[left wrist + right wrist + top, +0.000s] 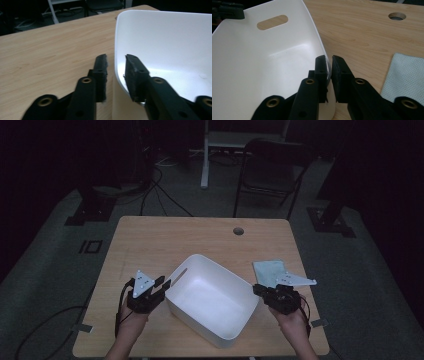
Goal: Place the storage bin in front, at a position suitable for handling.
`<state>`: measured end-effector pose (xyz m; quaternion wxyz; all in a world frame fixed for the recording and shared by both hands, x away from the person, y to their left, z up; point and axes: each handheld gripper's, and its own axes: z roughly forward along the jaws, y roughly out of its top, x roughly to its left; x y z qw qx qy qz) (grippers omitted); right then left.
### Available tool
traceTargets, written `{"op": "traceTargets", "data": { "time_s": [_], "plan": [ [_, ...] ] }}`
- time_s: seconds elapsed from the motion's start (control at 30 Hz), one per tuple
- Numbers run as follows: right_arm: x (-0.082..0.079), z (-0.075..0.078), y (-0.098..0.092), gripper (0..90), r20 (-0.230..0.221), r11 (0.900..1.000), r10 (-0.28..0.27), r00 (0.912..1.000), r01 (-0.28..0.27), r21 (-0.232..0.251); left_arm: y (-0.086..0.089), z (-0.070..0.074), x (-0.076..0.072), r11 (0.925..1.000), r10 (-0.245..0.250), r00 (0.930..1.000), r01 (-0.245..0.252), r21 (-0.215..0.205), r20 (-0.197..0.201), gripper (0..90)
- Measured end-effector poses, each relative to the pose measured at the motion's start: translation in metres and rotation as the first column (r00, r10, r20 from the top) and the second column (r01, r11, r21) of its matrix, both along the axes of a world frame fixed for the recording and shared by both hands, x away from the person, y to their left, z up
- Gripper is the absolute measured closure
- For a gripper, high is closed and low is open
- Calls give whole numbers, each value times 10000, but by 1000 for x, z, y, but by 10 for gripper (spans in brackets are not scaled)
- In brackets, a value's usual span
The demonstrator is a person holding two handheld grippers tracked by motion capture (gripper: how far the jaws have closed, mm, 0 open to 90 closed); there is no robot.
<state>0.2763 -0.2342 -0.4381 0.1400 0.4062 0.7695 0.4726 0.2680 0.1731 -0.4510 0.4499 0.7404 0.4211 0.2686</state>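
Two grippers flank the white bin (210, 300) on the table (150, 240): the right gripper (330, 65) is clamped on its rim, the left gripper (115, 65) straddles the opposite rim with a slight gap left, so lifting seems still ahead.

White plastic bin (210, 297), empty, upright, slot handle at its 10 o'clock end; sits skewed at tabletop's 6 o'clock.

The tub (212, 300) sat on the counter (150, 240) in front of me, between my two claws: my left claw (162, 285) at its left wall, my right claw (256, 290) at its right rim. A cloth (269, 270) lay just right of the tub, behind my right claw.
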Motion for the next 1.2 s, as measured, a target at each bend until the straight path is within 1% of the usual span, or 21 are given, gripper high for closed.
{"op": "traceTargets", "data": {
  "time_s": [0.03,0.07,0.1,0.13,0.17,0.3,0.5,0.7,0.83,1.03,1.1,1.2],
  "plan": [
    [0,0,1,842,2,10000,-24,10000,24,-10,-1,0,1,10000,0,10000,0,44,-2,726],
    [0,0,2,846,76,9999,-68,9999,69,-83,-2,0,1,10000,-12,10000,12,36,-43,753],
    [0,0,2,849,148,9999,-88,9999,90,-121,-3,0,1,10000,37,10000,-37,63,-44,759],
    [0,0,2,852,167,9999,-94,9998,96,-129,-3,-1,2,10000,-7,10000,7,24,-96,761],
    [-1,0,3,855,218,9997,-138,9997,142,-176,-4,-1,2,10000,-14,9999,13,-13,-125,788],
    [0,0,5,861,323,9993,-233,9992,242,-278,-5,0,1,9999,103,9998,-102,69,-141,806],
    [8,0,5,865,288,9995,-234,9993,240,-209,-7,1,-4,9996,197,9997,-195,196,-115,801],
    [16,-1,7,860,390,9994,-258,9989,266,-200,-5,-1,-10,9997,222,9996,-223,-73,-147,781],
    [21,-1,9,855,391,9994,-236,9990,245,-235,-5,-1,-17,9997,248,9997,-247,36,-76,767],
    [31,0,12,850,470,9993,-111,9988,128,-356,-3,0,-25,9993,335,9992,-339,-183,-230,763],
    [34,0,13,847,466,9995,-72,9989,87,-316,-2,0,-27,9986,383,9987,-395,-356,-340,762],
    [40,-1,13,840,273,10000,43,9996,-42,-37,-3,0,-31,9988,380,9990,-387,-310,-251,751]
  ]
}}
